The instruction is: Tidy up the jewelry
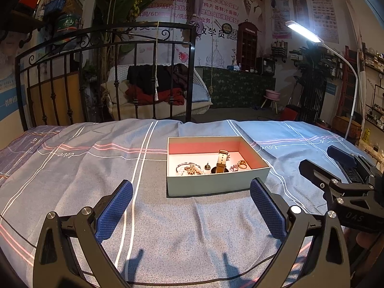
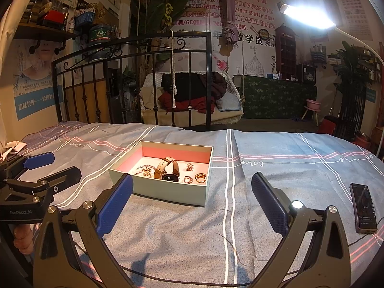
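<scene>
Jewelry sits gathered in the open box (image 2: pixel 168 193) on the bed (image 2: pixel 264 216), pale green outside and pink inside, and both grippers hang back short of it with jaws spread wide and nothing held: the left gripper (image 1: pixel 190 206) squarely facing the box, the right gripper (image 2: pixel 192 200) with the box off toward its left finger. Biggest piece is the watch (image 2: pixel 168 169), tan strap arched up over a dark face; that strap looks like the easy hold, soft and springy, light enough for a gentle pinch. The rings (image 2: pixel 195 178) near the front right corner are small, hard and likely slippery, so a pinch across the band seems wisest. The pearly chain (image 2: pixel 144 171) on the left looks limp and tangle-prone. The box looks like light card, so it may slide on the soft bedding. Readable writing: "love" stitched on the bedspread, "GenRobot.AI" on the left gripper's body, "TELEPHONE" on the red cabinet (image 2: pixel 285 50). A phone (image 2: pixel 363 207) lies to the right.
</scene>
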`<state>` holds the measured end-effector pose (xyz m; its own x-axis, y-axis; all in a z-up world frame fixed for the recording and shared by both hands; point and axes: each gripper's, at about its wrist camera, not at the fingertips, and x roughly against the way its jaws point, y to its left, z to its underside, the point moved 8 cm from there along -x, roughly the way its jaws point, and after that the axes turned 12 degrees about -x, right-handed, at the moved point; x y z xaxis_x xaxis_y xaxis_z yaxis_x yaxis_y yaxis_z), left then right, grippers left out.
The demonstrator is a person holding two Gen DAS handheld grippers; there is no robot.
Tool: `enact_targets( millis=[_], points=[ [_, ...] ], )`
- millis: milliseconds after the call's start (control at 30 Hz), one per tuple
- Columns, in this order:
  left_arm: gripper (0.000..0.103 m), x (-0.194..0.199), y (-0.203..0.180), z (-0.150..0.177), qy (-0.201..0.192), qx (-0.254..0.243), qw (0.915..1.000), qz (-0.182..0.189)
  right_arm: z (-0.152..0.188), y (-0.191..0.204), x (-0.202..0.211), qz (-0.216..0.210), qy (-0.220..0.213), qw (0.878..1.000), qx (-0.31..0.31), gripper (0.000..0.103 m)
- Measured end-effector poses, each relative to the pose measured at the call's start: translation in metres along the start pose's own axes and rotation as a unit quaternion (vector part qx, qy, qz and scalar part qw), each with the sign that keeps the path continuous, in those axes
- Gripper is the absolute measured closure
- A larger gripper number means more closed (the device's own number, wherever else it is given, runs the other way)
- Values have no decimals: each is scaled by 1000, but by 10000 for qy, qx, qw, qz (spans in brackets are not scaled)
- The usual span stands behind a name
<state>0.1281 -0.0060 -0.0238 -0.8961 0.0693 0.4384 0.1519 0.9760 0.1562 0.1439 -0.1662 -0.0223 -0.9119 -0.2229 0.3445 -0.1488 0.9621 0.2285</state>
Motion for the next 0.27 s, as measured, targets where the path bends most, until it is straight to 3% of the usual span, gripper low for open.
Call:
enact_targets(
  millis=[267],
  points=[
    [7,-5,2,6,168,96,9998,13,0,0,0,8,9,10000,-5,6]
  ],
)
